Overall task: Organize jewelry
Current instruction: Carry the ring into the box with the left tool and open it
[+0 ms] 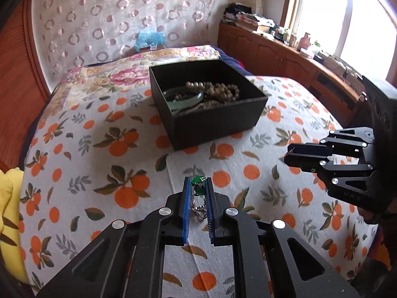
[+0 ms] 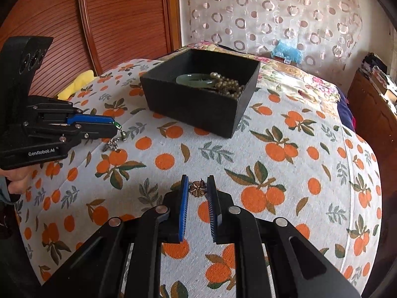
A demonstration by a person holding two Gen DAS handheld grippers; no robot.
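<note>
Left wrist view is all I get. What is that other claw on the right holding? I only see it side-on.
Observer: The right gripper pinches a small bronze flower between its fingertips.
Operator: And my own claw, does anything dangle from it?
Observer: Yes. Below the green stone in the left gripper, a silver chain hangs toward the bedspread. I cannot tell whether it touches.
Operator: Who holds my claw?
Observer: A hand grips its handle from below.
</note>
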